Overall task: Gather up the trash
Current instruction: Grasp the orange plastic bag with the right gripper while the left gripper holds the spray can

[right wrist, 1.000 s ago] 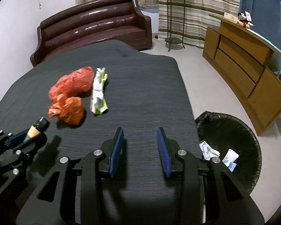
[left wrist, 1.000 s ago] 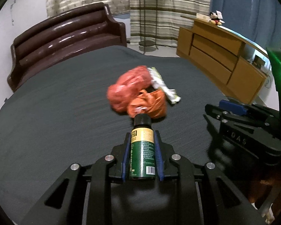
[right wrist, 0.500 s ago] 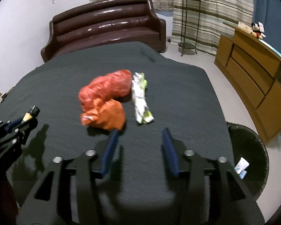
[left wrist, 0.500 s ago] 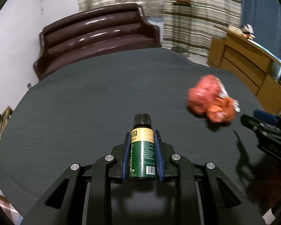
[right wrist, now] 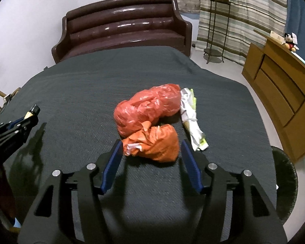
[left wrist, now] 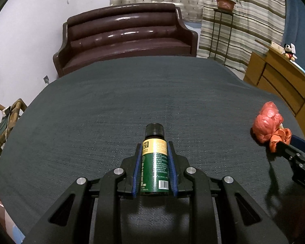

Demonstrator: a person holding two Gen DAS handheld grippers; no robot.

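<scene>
My left gripper (left wrist: 155, 148) is shut on a small green bottle (left wrist: 155, 170) with a black cap and a yellow band, held above the dark table (left wrist: 132, 101). It shows again at the left of the right wrist view as the left gripper (right wrist: 31, 117). My right gripper (right wrist: 151, 145) has its jaws opening, one on each side of a crumpled orange bag (right wrist: 156, 142), with no pad pressing on it. Behind that bag lies a red plastic bag (right wrist: 148, 107), and a white and green wrapper (right wrist: 191, 118) lies to its right. In the left wrist view the red bag (left wrist: 267, 122) sits at the far right.
A black trash bin (right wrist: 284, 183) stands on the floor off the table's right edge. A brown sofa (right wrist: 124, 26) is behind the table, a wooden cabinet (right wrist: 280, 93) at the right, a plant stand (right wrist: 215, 24) by the curtains.
My left gripper swung left with the bottle, so the trash pile slid to the right edge of its view. My right gripper moved up to the orange bag and its jaws widened.
</scene>
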